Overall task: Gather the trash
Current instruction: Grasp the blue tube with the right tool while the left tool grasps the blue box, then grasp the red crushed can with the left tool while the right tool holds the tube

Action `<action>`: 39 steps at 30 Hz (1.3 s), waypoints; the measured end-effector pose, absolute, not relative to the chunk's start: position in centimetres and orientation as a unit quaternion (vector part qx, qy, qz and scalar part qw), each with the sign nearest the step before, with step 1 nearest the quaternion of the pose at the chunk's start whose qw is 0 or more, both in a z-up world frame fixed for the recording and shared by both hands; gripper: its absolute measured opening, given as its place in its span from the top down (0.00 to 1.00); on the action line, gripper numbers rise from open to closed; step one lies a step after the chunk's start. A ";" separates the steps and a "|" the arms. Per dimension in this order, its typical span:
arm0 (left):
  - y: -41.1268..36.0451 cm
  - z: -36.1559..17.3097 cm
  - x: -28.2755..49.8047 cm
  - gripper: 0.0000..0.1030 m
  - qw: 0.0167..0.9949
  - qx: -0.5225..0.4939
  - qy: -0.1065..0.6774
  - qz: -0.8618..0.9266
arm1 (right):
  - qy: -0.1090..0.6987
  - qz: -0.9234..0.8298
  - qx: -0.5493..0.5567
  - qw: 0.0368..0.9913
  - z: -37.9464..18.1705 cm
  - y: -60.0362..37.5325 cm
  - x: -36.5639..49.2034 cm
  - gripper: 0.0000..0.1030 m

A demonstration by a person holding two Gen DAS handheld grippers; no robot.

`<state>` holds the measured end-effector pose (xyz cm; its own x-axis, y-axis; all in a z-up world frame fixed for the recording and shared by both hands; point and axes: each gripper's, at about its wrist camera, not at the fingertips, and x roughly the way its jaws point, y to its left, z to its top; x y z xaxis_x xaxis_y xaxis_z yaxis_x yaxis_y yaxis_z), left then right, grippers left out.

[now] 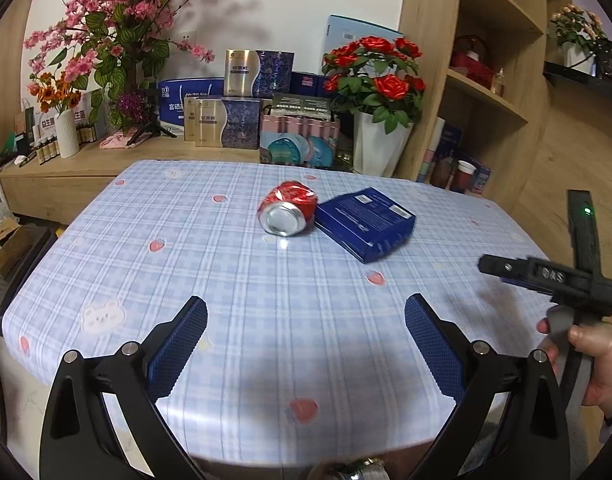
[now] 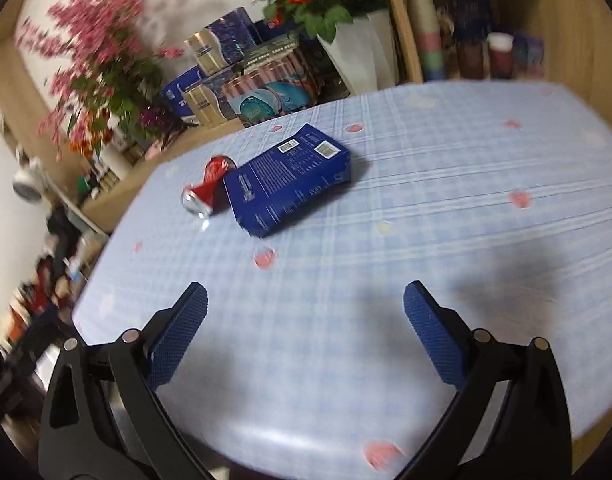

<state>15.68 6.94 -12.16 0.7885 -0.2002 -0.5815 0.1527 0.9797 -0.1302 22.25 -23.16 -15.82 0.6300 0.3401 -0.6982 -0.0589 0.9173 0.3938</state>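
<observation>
Can and box — touching, far centre of surface; left hand-held gripper and right hand-held gripper — both spread wide, empty, well short; box nearer the right.

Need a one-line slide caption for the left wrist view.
Left gripper, jaws open, faces a crushed can beside a blue box on the checked tablecloth.

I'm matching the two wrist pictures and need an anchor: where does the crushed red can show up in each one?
Left wrist view: the crushed red can lies on its side just above picture centre, left of the blue box.
Right wrist view: the crushed red can sits in the left half above the middle, partly hidden behind the blue box.
Shared landmark: the red roses in a white pot.
</observation>
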 end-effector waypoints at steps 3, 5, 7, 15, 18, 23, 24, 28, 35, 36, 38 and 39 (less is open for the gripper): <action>7.4 -12.5 18.4 0.06 0.947 -0.035 0.308 -0.089 | 0.427 0.122 0.197 0.874 -17.1 -21.8 26.1 0.12; 7.7 -12.8 19.9 0.06 0.946 -0.037 0.309 -0.087 | 0.434 0.126 0.217 0.865 -18.1 -21.1 28.7 0.14; 8.1 -13.1 21.8 0.06 0.946 -0.039 0.311 -0.081 | 0.436 0.126 0.249 0.856 -19.2 -20.8 31.0 0.16; 8.9 -14.2 26.7 0.06 0.945 -0.031 0.316 -0.071 | 0.446 0.119 0.335 0.822 -22.6 -20.9 36.7 0.23; 8.7 -14.7 27.9 0.06 0.945 -0.023 0.319 -0.070 | 0.442 0.114 0.359 0.814 -23.2 -20.9 38.1 0.23; 8.2 -15.5 29.0 0.06 0.942 -0.016 0.328 -0.073 | 0.452 0.108 0.385 0.798 -24.4 -20.5 39.4 0.54; 8.1 -15.7 29.1 0.06 0.941 -0.015 0.329 -0.074 | 0.445 0.115 0.403 0.791 -24.6 -20.7 39.3 0.57; 7.6 -16.1 29.4 0.06 0.939 -0.007 0.335 -0.080 | 0.396 0.142 0.424 0.802 -22.5 -21.6 38.6 0.74; 6.3 -16.4 30.6 0.06 0.935 0.007 0.343 -0.094 | 0.332 0.160 0.327 0.870 -14.7 -22.7 37.9 0.82; 6.0 -16.5 30.9 0.06 0.934 0.012 0.344 -0.097 | 0.330 0.158 0.312 0.877 -13.9 -22.9 37.9 0.82; 5.2 -16.7 32.0 0.06 0.931 0.024 0.349 -0.101 | 0.332 0.149 0.281 0.888 -12.9 -23.4 37.9 0.82; 4.7 -16.9 32.7 0.06 0.929 0.030 0.353 -0.102 | 0.335 0.141 0.262 0.894 -12.5 -23.7 37.8 0.82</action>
